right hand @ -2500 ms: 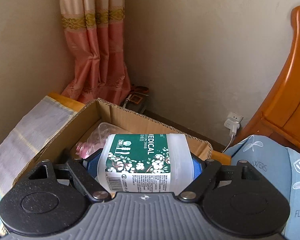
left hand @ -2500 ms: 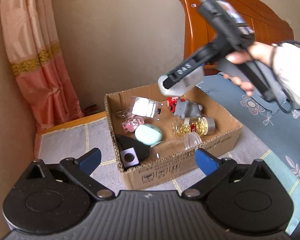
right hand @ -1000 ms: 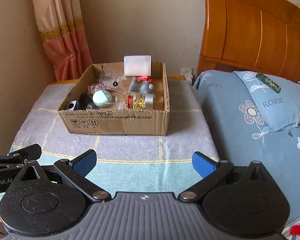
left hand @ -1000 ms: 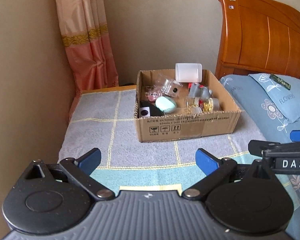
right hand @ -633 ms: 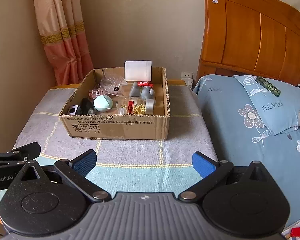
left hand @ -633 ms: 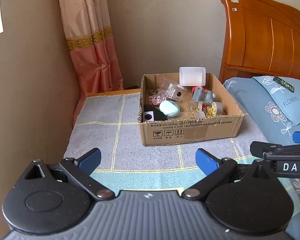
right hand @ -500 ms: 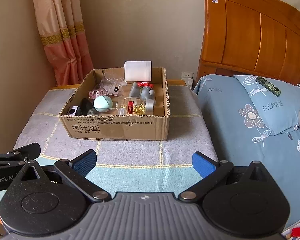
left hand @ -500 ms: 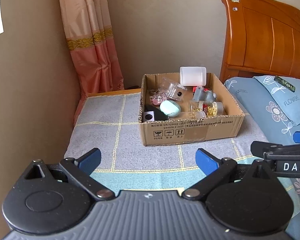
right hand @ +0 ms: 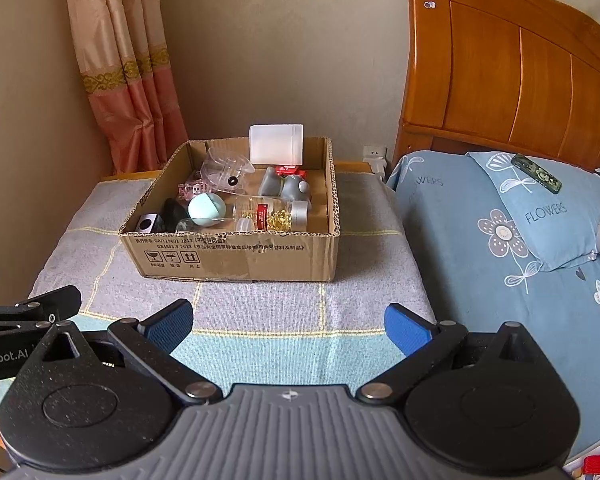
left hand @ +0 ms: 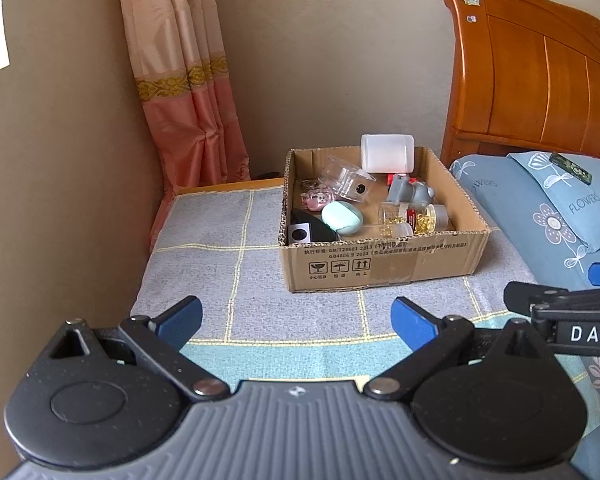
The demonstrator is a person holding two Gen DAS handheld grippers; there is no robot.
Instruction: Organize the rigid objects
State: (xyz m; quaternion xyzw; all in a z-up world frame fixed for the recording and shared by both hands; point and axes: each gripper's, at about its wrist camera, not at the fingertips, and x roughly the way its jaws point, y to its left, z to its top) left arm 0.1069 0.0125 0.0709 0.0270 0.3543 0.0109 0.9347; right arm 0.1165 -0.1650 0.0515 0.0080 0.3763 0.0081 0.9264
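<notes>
Going from left to right, the left gripper (left hand: 296, 318) hung low over the checked cloth (left hand: 220, 248), well back from the cardboard box (left hand: 380, 264). Its blue pads were spread wide with nothing between them. Two and a half seconds before, this same gripper had sat right at the front wall of the box; by this moment it had drawn far off.

In the box lay the small things: a black block with a white face (left hand: 300, 233) at the front left corner, a mint egg-shaped case (left hand: 341, 218) beside it, a clear plastic case (left hand: 346, 184) behind, a jar of gold beads (left hand: 414, 216) toward the right, and a grey toy (left hand: 410, 194) behind that jar. The white plastic bottle (left hand: 387, 153) lay on its side against the rear wall, standing above the rim.

That bottle was the change. Earlier the right gripper (right hand: 288, 326) had it clamped between its pads above the box; by now the bottle rested inside and the gripper was gaping and empty, pulled back beside the blue bedding (right hand: 480, 240).

With both tools withdrawn, nothing loose showing on the cloth, and every small object in the box, the sorting looked finished or very nearly so.
</notes>
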